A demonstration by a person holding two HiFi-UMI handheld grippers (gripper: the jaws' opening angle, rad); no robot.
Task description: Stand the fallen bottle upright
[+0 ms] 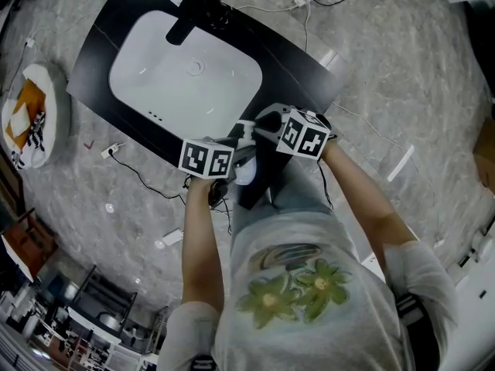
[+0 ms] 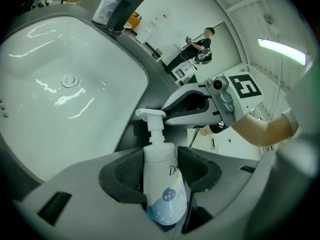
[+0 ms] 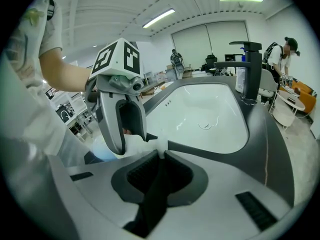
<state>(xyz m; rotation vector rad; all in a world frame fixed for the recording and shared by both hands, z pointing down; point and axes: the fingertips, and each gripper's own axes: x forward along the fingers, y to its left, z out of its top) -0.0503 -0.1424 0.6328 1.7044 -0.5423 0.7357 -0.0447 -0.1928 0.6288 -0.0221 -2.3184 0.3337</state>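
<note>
Bottle point(image 2: 162, 194), on the counter point(image 2: 131, 134) beside the basin point(image 2: 45, 114), is clasped by the left gripper point(image 2: 161, 157), right gripper point(image 3: 162, 156) pinched closed near its pump: pivot slowly until its base sits flat.

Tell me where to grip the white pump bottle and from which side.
Grip the pump bottle across its round body below the shoulder, from the side, one jaw on each flank, as the left gripper does. That part is wide and even; the thin pump neck would likely twist or slip.
</note>
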